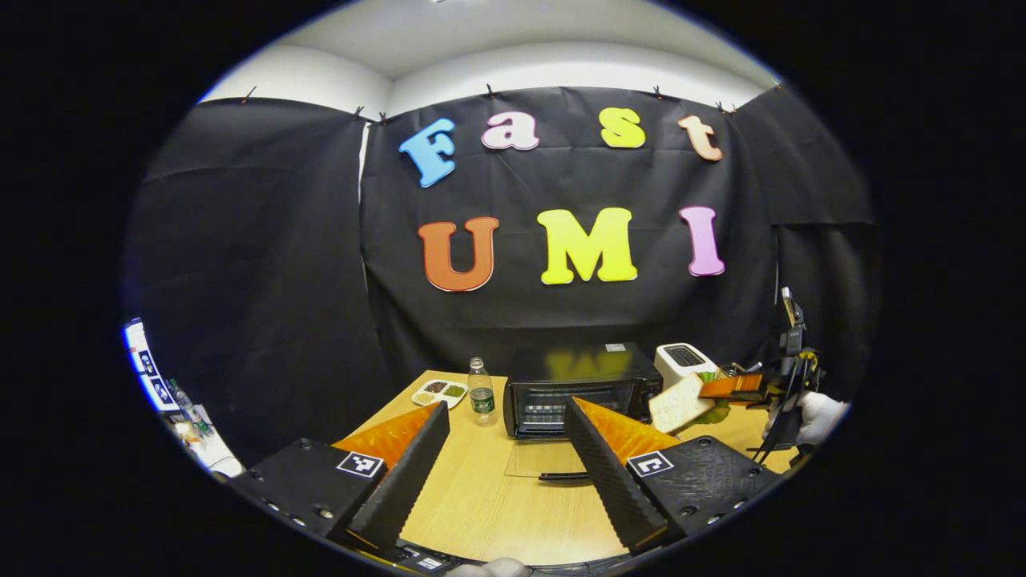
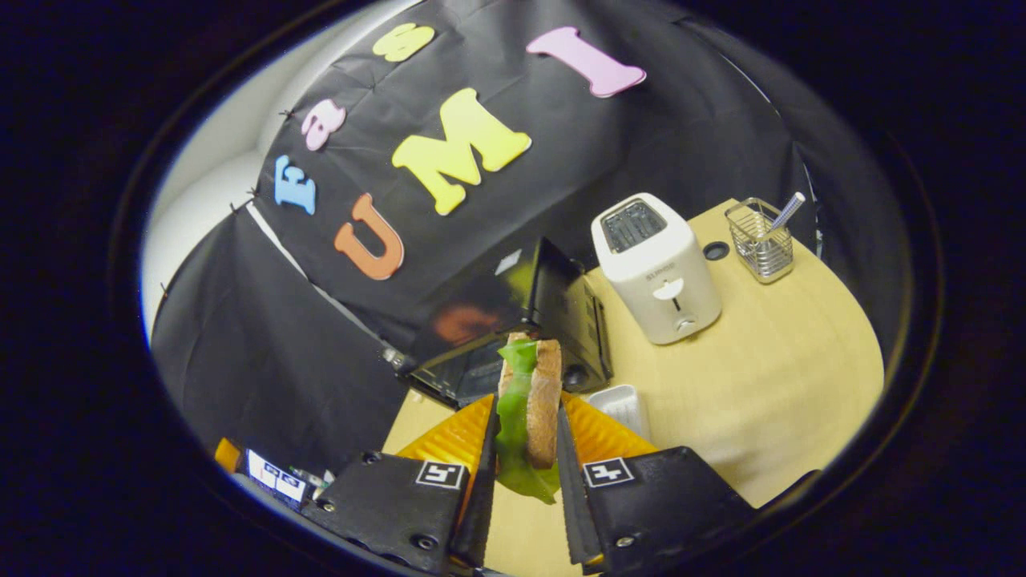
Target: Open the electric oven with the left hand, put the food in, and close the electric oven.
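Oven mouth open, its glass door lying flat on the table in front; water bottle just left of the oven, toaster close on its right; bare table before the door

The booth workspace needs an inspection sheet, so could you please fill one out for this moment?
Surface: wooden table, bare in front.
Job's things: oven with door folded down; sandwich held upright.
Clutter: toaster, wire basket, water bottle, sectioned dish, white tray.
Grippers: left tool open, in front of the oven; right tool shut on sandwich.
Cables: nothing seen.
Surroundings: black cloth wall.
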A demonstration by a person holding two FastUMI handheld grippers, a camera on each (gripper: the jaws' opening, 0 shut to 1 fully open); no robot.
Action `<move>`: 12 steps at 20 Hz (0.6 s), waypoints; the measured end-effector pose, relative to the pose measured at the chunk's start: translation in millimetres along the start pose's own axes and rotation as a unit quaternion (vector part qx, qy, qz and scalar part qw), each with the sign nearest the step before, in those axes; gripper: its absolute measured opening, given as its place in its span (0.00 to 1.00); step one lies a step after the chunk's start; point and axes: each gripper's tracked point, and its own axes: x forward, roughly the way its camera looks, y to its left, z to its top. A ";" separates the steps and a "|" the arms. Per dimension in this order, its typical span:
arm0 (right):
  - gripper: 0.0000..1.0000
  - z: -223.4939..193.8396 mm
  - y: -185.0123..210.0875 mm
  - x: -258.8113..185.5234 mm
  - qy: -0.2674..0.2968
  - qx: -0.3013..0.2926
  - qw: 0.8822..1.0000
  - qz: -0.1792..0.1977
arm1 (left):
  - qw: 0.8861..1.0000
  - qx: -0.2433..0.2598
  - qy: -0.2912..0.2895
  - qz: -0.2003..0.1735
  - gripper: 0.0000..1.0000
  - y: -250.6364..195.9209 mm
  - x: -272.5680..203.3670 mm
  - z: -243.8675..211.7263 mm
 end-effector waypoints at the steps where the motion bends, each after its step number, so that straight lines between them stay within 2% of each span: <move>1: 0.40 -6.2 16.0 0.2 -0.015 0.021 1.000 0.004 | 1.000 -0.004 0.008 -0.019 0.95 -1.2 2.0 -5.8; 3: 0.40 -19.1 43.0 7.8 -0.051 0.056 0.997 0.015 | 0.999 -0.006 0.012 -0.052 0.95 1.1 3.9 -8.0; 6: 0.40 -50.5 78.0 29.3 -0.087 0.089 0.991 0.039 | 0.997 0.004 0.017 -0.082 0.95 10.4 4.7 -12.7; 10: 0.40 -92.5 91.5 68.6 -0.112 0.169 0.979 0.035 | 0.994 0.006 0.031 -0.100 0.95 27.2 -2.3 -21.4; 12: 0.40 -107.8 96.2 90.5 -0.117 0.186 0.975 0.033 | 0.993 -0.001 0.044 -0.106 0.95 34.2 -0.9 -24.3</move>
